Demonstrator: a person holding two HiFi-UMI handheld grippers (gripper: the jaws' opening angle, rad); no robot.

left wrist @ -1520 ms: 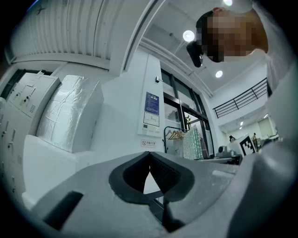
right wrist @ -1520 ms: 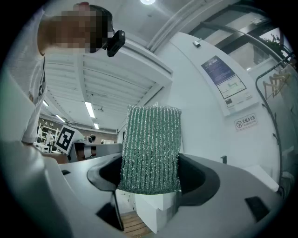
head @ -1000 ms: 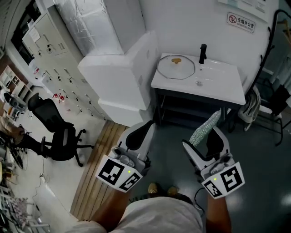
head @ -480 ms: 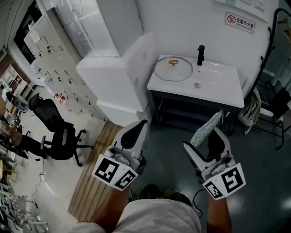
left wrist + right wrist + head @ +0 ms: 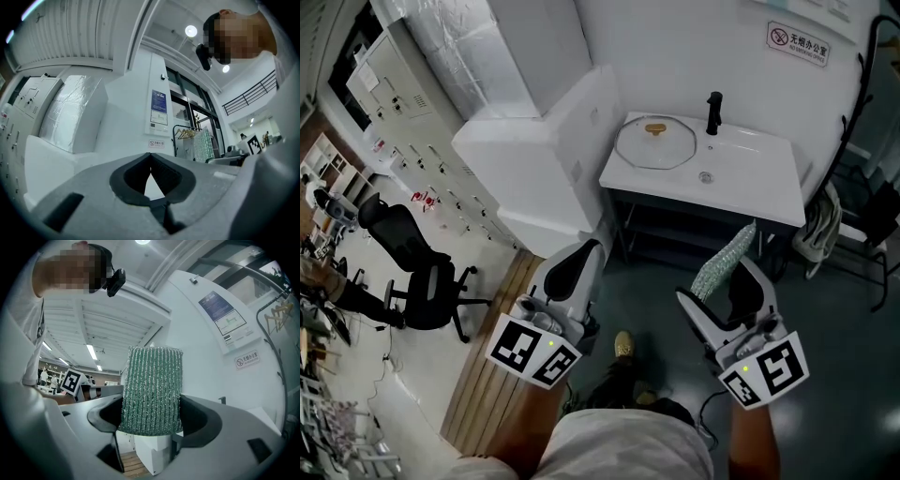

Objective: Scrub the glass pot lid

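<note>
This is an indoor work hall set up as a lab or test space, not a home. A free-standing sink stand [image 5: 750,192] with a black faucet [image 5: 713,112] sits against a bare white wall, under a prohibition sign [image 5: 797,39]. Left of the stand are large white wrapped blocks [image 5: 534,150], then grey metal cabinets [image 5: 394,84] and a black office chair [image 5: 422,281]. Right of the stand is a clothes rail with hangers [image 5: 187,136]. Strip lights [image 5: 91,351] run across a high ceiling.
</note>
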